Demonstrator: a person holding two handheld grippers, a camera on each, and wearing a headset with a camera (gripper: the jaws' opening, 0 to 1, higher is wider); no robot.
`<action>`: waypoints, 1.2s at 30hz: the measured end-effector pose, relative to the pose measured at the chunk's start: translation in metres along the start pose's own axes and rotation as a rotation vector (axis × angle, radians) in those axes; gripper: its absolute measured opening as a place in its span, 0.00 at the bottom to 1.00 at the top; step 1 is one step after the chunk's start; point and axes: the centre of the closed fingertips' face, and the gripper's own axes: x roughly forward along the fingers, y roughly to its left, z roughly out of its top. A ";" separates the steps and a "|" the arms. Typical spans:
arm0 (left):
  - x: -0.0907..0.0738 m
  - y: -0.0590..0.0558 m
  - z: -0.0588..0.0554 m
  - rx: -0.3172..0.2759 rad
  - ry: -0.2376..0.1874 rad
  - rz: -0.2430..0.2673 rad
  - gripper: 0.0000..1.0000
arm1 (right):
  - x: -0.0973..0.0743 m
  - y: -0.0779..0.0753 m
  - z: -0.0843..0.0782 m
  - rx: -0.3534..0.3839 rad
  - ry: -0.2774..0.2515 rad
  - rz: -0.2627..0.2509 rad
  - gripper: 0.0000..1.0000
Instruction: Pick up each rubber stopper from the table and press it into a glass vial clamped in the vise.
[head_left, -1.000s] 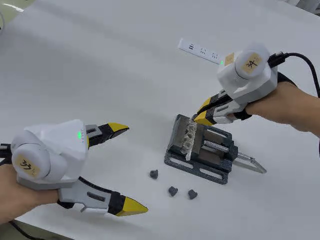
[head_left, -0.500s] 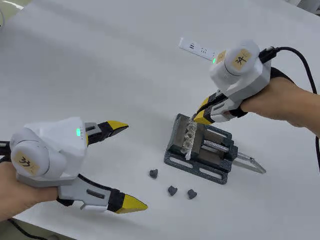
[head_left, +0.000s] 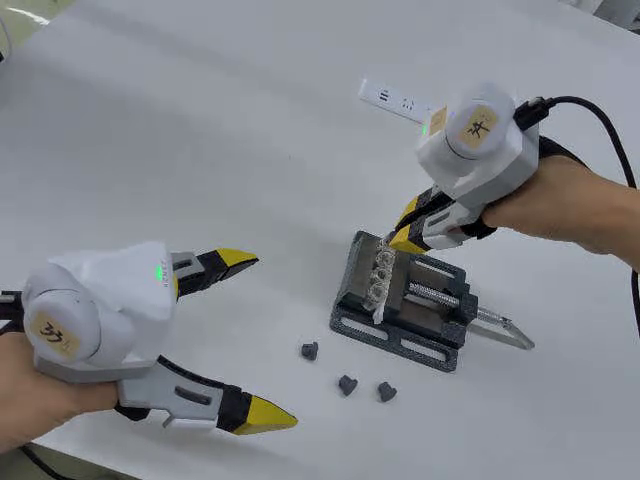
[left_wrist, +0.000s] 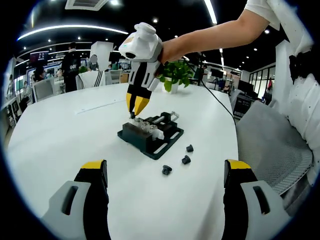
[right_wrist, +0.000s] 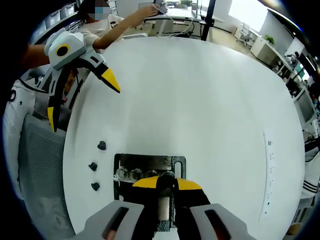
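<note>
A dark vise on the white table clamps a row of glass vials. My right gripper hovers just over the far end of that row, shut on a dark rubber stopper, with the vials right below its tips. Three loose stoppers lie on the table in front of the vise. My left gripper stands open and empty at the lower left, well apart from the stoppers. In the left gripper view the vise and the stoppers lie ahead.
A white power strip lies beyond the vise, and a black cable trails from the right hand. The vise's screw handle sticks out to the right. The table edge runs close under my left gripper.
The right gripper's body has swung a little to the left while its tips stayed over the far end of the vials. The left gripper has barely moved.
</note>
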 end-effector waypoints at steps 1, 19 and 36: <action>0.000 0.000 0.000 0.000 0.000 0.000 0.97 | 0.000 0.000 0.000 -0.002 -0.001 0.000 0.07; 0.002 0.001 0.001 -0.005 -0.006 -0.002 0.96 | -0.002 -0.003 0.002 -0.006 -0.023 -0.007 0.07; 0.002 0.000 0.001 -0.010 -0.009 -0.001 0.96 | -0.004 0.001 -0.003 -0.004 0.007 0.014 0.05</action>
